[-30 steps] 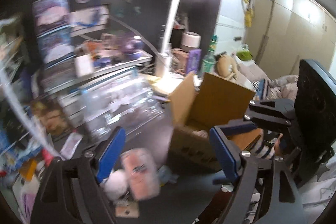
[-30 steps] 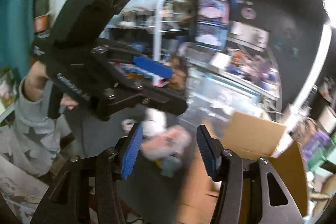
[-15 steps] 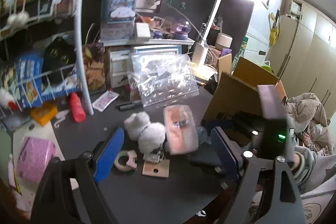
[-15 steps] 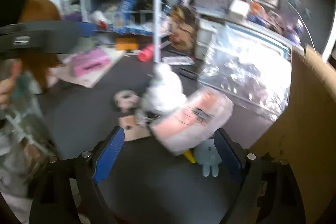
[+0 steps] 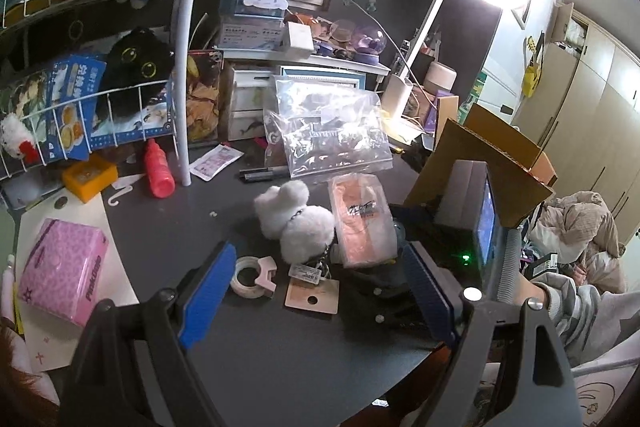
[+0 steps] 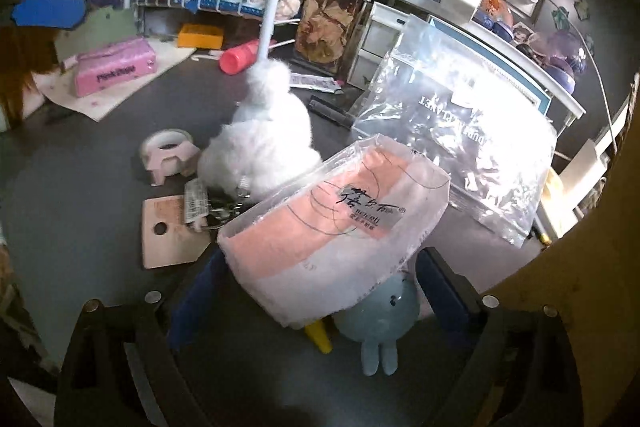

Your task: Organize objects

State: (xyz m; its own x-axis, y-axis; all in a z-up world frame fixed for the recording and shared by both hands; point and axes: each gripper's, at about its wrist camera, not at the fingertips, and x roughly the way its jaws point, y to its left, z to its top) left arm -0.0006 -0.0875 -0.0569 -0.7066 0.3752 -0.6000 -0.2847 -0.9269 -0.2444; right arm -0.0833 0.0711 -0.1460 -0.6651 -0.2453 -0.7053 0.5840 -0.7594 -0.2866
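A pink packet (image 6: 332,227) in clear plastic lies on the dark desk, leaning on a white fluffy plush (image 6: 264,139). My right gripper (image 6: 322,255) is low over the desk with its jaws opening. The packet's near end lies between its blue pads, which do not press on it. A small light-blue plush figure (image 6: 380,311) lies under the packet's corner. My left gripper (image 5: 318,251) hangs open above the desk with nothing between its fingers. Beyond it are a tape roll (image 5: 252,277), a cardboard tag (image 5: 312,297), the plush (image 5: 294,223) and the packet (image 5: 362,223).
An open cardboard box (image 5: 492,163) stands to the right, close to the right gripper. A clear zip bag (image 5: 328,127) leans behind the plush. A wire rack (image 5: 120,99), a red bottle (image 5: 158,169), an orange box (image 5: 90,177) and a pink tissue pack (image 5: 62,283) fill the left.
Both grippers came down toward the desk and now look at the clutter instead of the wall and box. The right jaws widened, and the pink packet now lies between them.
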